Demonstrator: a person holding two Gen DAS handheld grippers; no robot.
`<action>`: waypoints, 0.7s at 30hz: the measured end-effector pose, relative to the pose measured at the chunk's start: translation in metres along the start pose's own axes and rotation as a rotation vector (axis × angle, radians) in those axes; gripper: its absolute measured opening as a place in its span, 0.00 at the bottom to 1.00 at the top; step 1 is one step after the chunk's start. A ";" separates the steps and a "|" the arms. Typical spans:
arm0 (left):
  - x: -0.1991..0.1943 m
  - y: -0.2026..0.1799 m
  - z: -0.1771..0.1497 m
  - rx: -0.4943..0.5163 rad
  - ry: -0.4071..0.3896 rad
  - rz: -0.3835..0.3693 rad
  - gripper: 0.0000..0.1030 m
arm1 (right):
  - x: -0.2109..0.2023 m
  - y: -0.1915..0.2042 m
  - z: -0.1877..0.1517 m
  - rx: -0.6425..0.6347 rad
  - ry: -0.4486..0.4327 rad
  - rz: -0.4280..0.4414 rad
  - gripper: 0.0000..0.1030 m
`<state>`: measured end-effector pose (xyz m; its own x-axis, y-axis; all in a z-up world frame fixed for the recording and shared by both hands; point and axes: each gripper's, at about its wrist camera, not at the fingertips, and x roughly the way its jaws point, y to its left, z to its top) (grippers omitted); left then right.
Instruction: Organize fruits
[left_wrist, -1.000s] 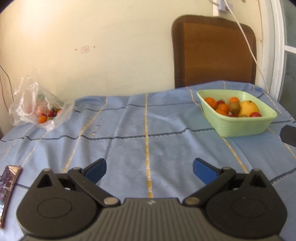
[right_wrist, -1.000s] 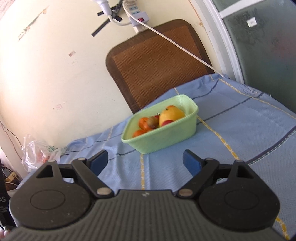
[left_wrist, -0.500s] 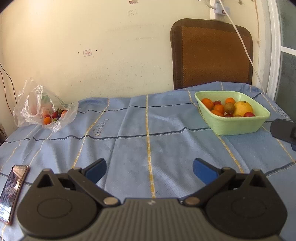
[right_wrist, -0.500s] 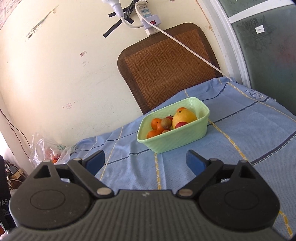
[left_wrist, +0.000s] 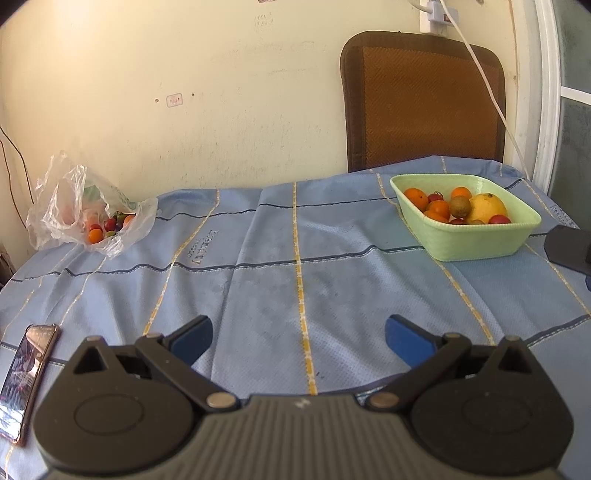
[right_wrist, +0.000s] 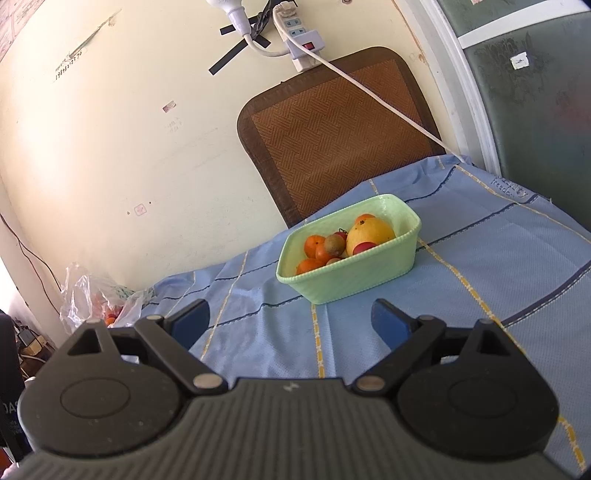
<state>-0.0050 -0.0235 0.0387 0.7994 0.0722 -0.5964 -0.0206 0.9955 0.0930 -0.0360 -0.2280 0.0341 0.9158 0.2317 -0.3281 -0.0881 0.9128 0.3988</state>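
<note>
A light green basket (left_wrist: 476, 243) stands at the right back of the blue tablecloth, holding oranges, a kiwi, small red fruits and a big yellow fruit (left_wrist: 485, 207). It also shows in the right wrist view (right_wrist: 354, 277). A clear plastic bag (left_wrist: 70, 206) with small orange and red fruits lies at the far left; it shows in the right wrist view (right_wrist: 92, 299) too. My left gripper (left_wrist: 299, 334) is open and empty above the cloth's near middle. My right gripper (right_wrist: 291, 319) is open and empty, in front of the basket.
A phone (left_wrist: 27, 373) lies at the near left edge of the table. A brown chair back (left_wrist: 421, 99) stands behind the table. A white cable (right_wrist: 369, 92) hangs from a wall power strip. The right gripper's black body (left_wrist: 569, 247) shows beside the basket.
Both grippers have drawn back and risen a little, so more of the table and wall shows. Both stay open. Nothing on the table has moved.
</note>
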 end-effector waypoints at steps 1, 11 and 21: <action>0.000 0.000 0.000 0.000 0.000 0.001 1.00 | 0.000 0.000 0.000 0.000 -0.001 0.001 0.93; 0.001 -0.003 0.000 0.016 0.001 0.011 1.00 | 0.001 -0.003 -0.002 0.010 0.010 0.001 0.93; 0.000 -0.006 -0.001 0.020 0.000 0.012 1.00 | 0.001 -0.006 -0.004 0.018 0.015 0.003 0.93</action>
<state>-0.0059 -0.0293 0.0374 0.7992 0.0844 -0.5951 -0.0186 0.9931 0.1159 -0.0365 -0.2318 0.0285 0.9096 0.2392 -0.3396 -0.0834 0.9061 0.4148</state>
